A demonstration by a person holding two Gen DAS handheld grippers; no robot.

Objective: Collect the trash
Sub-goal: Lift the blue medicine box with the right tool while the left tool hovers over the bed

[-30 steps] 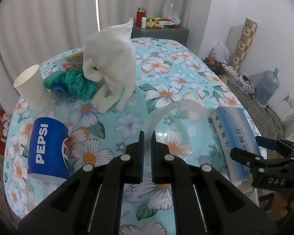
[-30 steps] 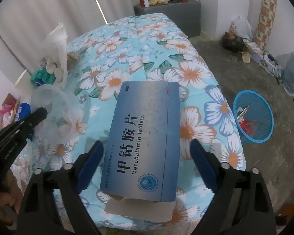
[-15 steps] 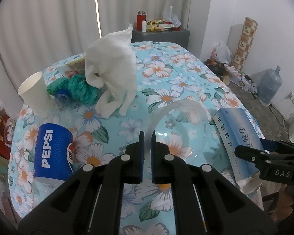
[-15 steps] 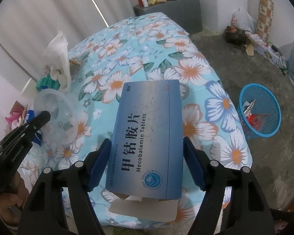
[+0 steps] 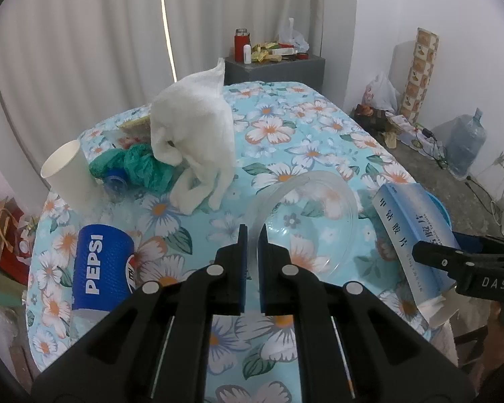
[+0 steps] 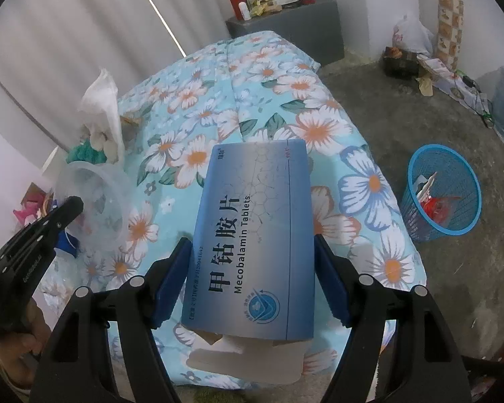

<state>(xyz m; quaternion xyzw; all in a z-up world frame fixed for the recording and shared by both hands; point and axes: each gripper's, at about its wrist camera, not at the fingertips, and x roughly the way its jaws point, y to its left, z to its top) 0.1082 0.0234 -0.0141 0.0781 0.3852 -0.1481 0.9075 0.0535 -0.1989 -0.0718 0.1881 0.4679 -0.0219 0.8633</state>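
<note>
Blue pads of the right gripper [image 6: 252, 268] press both long sides of the tablet box [image 6: 252, 235], gripping it. Clear plastic bowl [image 5: 305, 221] rim is pinched between the left gripper's [image 5: 252, 235] nearly closed jaws.

Blue tablet box [image 6: 252, 235] (flap open) at table edge [image 6: 400, 255]

We are seeing a floral cloth [image 5: 305, 134] covering the bench, a grey cabinet [image 5: 275, 70] carrying a red flask [image 5: 241, 44] behind it, and a water jug [image 5: 467, 144] standing by the wall.
</note>
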